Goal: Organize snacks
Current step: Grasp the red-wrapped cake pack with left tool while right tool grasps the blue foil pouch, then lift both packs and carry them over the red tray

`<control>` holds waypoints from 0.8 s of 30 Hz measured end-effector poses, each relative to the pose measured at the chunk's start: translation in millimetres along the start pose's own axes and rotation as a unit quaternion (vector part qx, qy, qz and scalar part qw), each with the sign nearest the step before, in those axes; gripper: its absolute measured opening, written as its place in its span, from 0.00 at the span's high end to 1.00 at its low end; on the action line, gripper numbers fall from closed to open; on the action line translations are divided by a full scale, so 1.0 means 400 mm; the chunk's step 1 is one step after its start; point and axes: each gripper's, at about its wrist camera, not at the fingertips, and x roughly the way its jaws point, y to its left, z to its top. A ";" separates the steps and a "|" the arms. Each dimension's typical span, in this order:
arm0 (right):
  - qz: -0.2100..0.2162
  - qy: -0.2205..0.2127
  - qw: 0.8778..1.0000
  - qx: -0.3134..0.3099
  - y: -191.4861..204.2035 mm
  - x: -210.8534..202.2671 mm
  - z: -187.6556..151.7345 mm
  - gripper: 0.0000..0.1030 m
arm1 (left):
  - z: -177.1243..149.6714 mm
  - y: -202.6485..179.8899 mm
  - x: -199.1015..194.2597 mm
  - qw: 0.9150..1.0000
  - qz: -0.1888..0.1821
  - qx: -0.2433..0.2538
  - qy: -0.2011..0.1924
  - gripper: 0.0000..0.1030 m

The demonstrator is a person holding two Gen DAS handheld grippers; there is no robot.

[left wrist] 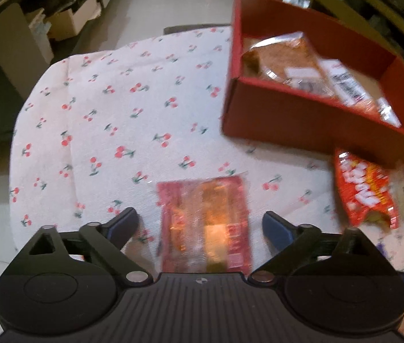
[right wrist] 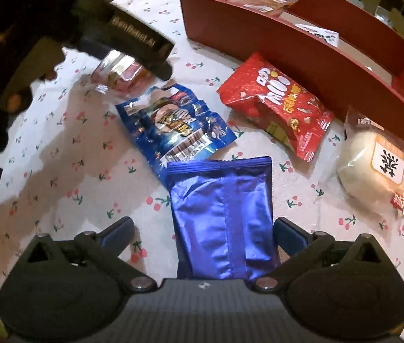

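On a counter [left wrist: 110, 131] spread with a cherry-print cloth, the left gripper [left wrist: 200, 223] has its jaws spread wide on either side of a red-and-clear wrapped snack [left wrist: 204, 223] lying flat, neither pad touching it. The right gripper [right wrist: 203, 231] likewise has its jaws wide open around a shiny blue foil packet [right wrist: 224, 214] (the right pad just beside its edge), gripping nothing. Farther off lie a blue printed pouch [right wrist: 173, 125], a red snack bag [right wrist: 279, 103] and a clear-wrapped pale bun [right wrist: 373, 165], near a red cardboard box [left wrist: 296, 120] at far right already holding wrapped snacks.
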 end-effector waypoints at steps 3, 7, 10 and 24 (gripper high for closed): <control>-0.013 -0.006 1.000 -0.004 0.012 -0.009 -0.005 0.00 | -0.012 0.001 -0.002 1.000 0.012 0.003 -0.001 0.06; -0.012 -0.024 1.000 0.013 0.009 -0.042 -0.014 0.27 | -0.025 -0.007 -0.023 1.000 0.011 0.004 -0.015 0.24; -0.021 -0.024 0.999 0.021 0.009 -0.049 -0.024 0.28 | -0.033 -0.018 -0.039 1.000 -0.002 0.007 -0.020 0.38; -0.018 -0.079 0.995 0.066 -0.007 -0.131 -0.031 0.28 | -0.085 -0.011 -0.092 0.999 -0.039 -0.005 -0.022 0.39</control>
